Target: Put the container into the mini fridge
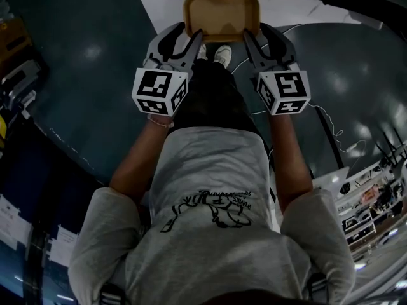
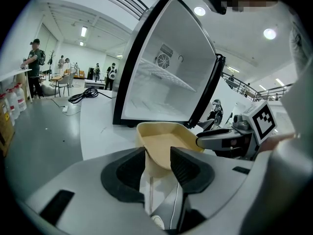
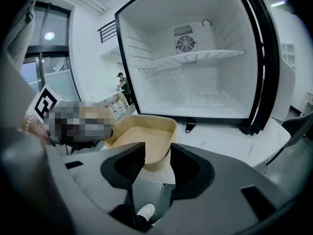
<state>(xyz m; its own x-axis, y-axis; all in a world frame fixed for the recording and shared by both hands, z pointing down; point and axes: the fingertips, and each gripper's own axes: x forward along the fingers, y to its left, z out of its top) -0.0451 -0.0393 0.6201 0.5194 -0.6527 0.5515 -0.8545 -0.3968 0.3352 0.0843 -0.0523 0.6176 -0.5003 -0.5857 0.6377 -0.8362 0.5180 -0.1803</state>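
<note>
The container (image 1: 221, 14) is a shallow tan tray, empty, held in the air between both grippers in front of me. My left gripper (image 1: 196, 38) is shut on its left wall and my right gripper (image 1: 248, 38) on its right wall. In the left gripper view the container (image 2: 166, 142) has its near wall between the jaws of the left gripper (image 2: 158, 154). In the right gripper view the container (image 3: 145, 135) sits the same way in the right gripper (image 3: 157, 152). The mini fridge (image 3: 195, 82) stands open and empty just beyond it, also seen as the mini fridge (image 2: 161, 82).
The fridge rests on a white platform (image 3: 230, 141) and has one wire shelf (image 3: 195, 58); its door (image 3: 266, 62) hangs open at the right. My shoes (image 1: 222, 54) are on the dark floor below the container. People (image 2: 34, 58), a cable (image 2: 85, 96) and bottles (image 2: 13, 101) are far off.
</note>
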